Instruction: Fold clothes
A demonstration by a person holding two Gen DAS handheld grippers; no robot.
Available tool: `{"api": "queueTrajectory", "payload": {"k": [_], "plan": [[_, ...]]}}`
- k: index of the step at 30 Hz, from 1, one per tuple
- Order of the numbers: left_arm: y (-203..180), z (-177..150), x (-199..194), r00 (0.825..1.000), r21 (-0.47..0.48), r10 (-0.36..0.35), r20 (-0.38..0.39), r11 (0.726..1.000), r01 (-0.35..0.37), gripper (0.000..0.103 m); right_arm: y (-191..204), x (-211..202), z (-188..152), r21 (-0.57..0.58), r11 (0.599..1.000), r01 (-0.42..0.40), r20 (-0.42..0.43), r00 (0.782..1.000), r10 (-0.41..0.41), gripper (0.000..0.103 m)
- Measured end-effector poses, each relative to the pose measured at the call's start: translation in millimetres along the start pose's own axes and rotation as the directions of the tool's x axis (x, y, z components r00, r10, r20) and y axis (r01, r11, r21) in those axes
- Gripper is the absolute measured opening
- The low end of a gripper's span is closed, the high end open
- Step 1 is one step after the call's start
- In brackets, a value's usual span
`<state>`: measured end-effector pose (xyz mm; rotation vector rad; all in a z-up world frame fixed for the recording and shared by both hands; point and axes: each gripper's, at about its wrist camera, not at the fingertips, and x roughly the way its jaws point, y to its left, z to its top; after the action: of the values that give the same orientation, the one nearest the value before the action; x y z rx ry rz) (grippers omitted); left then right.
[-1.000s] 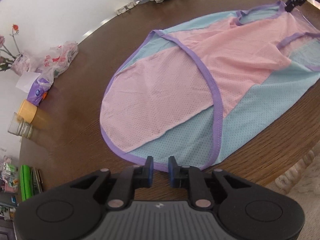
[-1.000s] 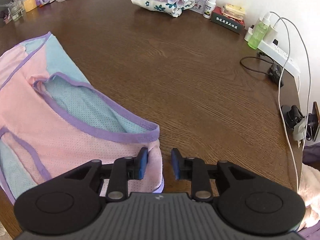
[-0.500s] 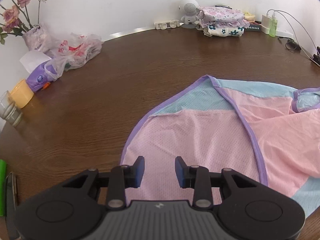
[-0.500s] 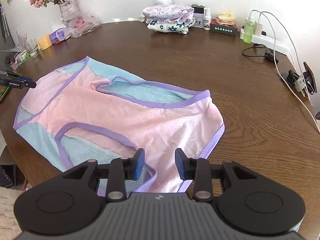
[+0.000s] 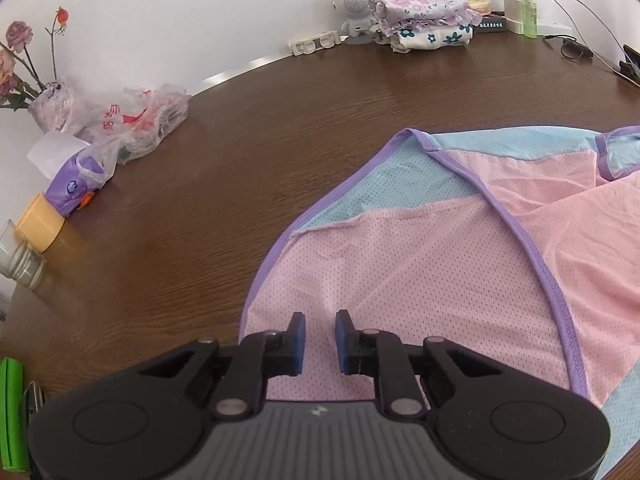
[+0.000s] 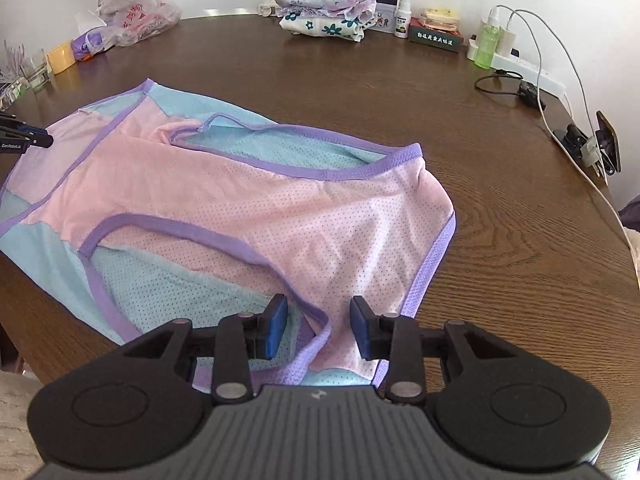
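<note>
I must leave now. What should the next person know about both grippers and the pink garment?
Left gripper: jaws have just been closing, a gap remains, nothing pinched; it is over the pink garment near its hem end.
Right gripper: open, over the end with the neck and arm openings.
Garment lies spread on the table.
Done: the spreading only. Left: every fold.

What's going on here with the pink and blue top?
A person holds a tool in each hand over a pink and blue mesh tank top with purple trim, spread flat on a round wooden table. The left tool sits over the pink hem; its jaws have just been closing, a narrow gap remains, with fabric below, not pinched. The right tool hovers open over the shoulder strap end. No fold is made yet. Folded floral clothes sit at the far edge.
</note>
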<state>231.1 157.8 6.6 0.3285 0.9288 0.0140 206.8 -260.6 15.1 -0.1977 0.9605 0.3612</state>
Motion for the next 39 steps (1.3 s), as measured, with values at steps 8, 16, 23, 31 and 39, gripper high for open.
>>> {"api": "queueTrajectory", "payload": {"k": [8, 16, 23, 31, 39], "plan": [[-6, -23, -19, 1.000, -0.034, 0.005, -0.005, 0.999, -0.006, 0.013, -18, 8, 13, -0.096, 0.995, 0.030, -0.049, 0.998, -0.034, 0.034], [-3, -31, -26, 1.000, -0.075, -0.006, -0.013, 0.997, 0.005, 0.014, -24, 13, 21, -0.124, 0.992, 0.015, -0.057, 0.998, -0.022, 0.034], [-2, -25, -41, 0.999, -0.096, -0.022, 0.037, 0.995, 0.026, 0.025, -20, -7, 23, -0.058, 0.997, -0.051, -0.004, 0.999, 0.051, 0.034], [-36, -27, -73, 0.961, -0.026, -0.260, 0.094, 0.964, 0.264, 0.031, 34, -16, 29, -0.033, 0.938, -0.345, -0.025, 0.939, 0.344, 0.031], [-77, -53, -81, 0.923, 0.089, -0.383, 0.046, 0.921, 0.378, 0.023, 67, 3, 40, -0.081, 0.936, -0.342, -0.054, 0.939, 0.339, 0.027]]}}
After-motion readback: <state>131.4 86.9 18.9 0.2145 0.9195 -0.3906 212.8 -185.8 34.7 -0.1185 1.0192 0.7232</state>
